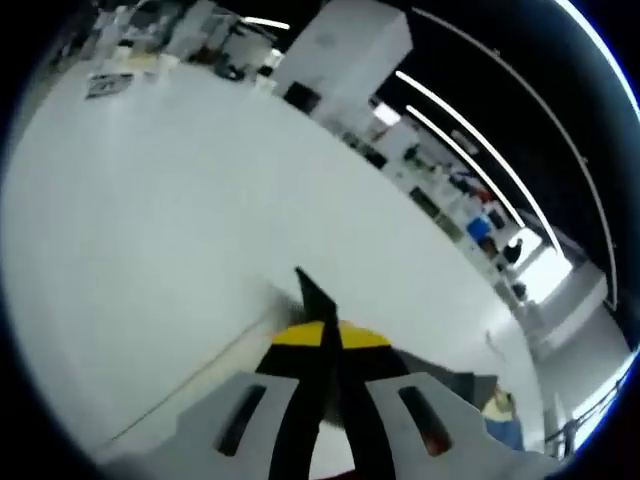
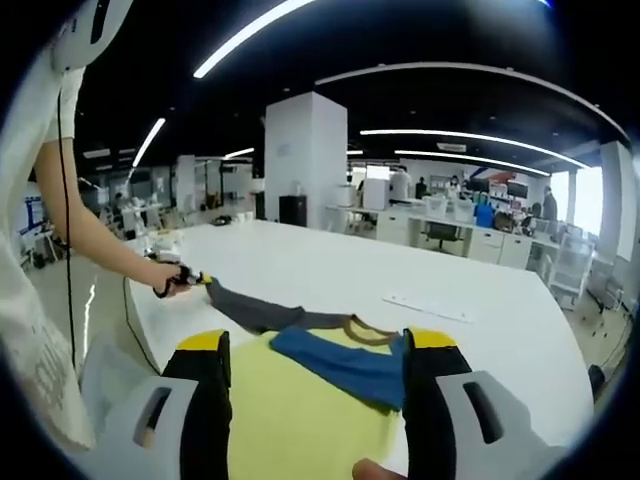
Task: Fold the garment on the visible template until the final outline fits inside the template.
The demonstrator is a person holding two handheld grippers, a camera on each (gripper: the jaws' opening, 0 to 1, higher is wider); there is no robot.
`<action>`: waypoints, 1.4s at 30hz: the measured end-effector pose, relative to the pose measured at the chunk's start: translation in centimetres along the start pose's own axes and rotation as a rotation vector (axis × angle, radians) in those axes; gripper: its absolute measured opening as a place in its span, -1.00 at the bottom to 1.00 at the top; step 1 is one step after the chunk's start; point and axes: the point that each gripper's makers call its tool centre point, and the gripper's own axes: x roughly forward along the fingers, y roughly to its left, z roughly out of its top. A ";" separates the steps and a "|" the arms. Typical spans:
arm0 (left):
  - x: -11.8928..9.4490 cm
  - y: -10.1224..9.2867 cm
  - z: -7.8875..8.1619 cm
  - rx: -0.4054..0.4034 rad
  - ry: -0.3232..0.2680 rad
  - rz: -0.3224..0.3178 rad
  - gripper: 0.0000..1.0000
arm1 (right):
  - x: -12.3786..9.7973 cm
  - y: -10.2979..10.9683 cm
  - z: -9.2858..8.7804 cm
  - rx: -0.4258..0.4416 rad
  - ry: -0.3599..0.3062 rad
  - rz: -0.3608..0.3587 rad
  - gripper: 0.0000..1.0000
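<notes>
Pinching a dark grey sleeve at far left, left tongs (image 2: 190,279) closed on the garment (image 2: 300,410); yellow body with blue panel lying near on white worktop (image 2: 330,262); right tongs (image 2: 316,345) open above it.

A square white pillar (image 2: 306,160) stands upper centre in the right gripper view, with long ceiling light strips (image 2: 245,35) overhead and white office desks (image 2: 470,238) at right.

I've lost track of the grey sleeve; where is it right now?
In the right gripper view the grey sleeve stretches left across the white table from the yellow shirt, its tip pinched in the left gripper.
</notes>
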 end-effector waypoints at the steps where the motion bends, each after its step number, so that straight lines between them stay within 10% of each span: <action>1: 0.0 -0.3 0.0 0.009 0.002 -0.007 -1.00 | 0.0 0.0 0.0 0.001 -0.001 -0.002 0.39; 29: -1.6 -15.3 0.7 0.167 0.024 -0.311 -1.00 | -0.3 -0.1 -1.1 0.060 -0.006 -0.024 0.37; 42: -3.1 -24.6 -2.6 0.216 0.077 -0.485 -1.00 | -0.8 -0.4 -1.6 0.083 -0.011 -0.037 0.36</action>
